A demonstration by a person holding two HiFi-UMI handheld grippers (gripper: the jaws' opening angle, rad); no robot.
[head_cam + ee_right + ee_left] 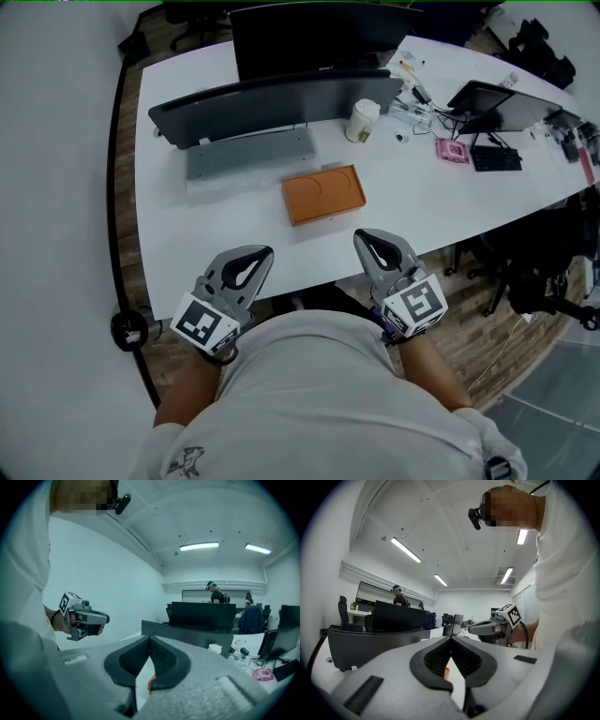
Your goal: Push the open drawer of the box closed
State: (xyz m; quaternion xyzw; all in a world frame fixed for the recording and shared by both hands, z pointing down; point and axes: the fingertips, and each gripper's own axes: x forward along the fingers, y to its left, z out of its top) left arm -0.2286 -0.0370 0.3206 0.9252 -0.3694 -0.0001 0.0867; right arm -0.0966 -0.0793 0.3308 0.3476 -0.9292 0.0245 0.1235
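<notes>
Left gripper: jaws closed tip to tip, nothing between them. It is held about level at the near edge of the white table. Right gripper: jaws also pressed together and empty, tilted slightly down at the same table edge. The two sit side by side but apart, each visible in the other's gripper view, close in front of the person's white shirt. The orange box lies flat on the table ahead, between the lines of the two grippers and clear of both, nothing touching it. From the head view it reads as one compact block; can't tell the drawer's position for sure. A sliver of orange shows through the lower gap of each gripper's jaws. Behind the box are a grey slab, a long curved black monitor and a paper cup. Far right on the table are a pink item and a small black keyboard.
</notes>
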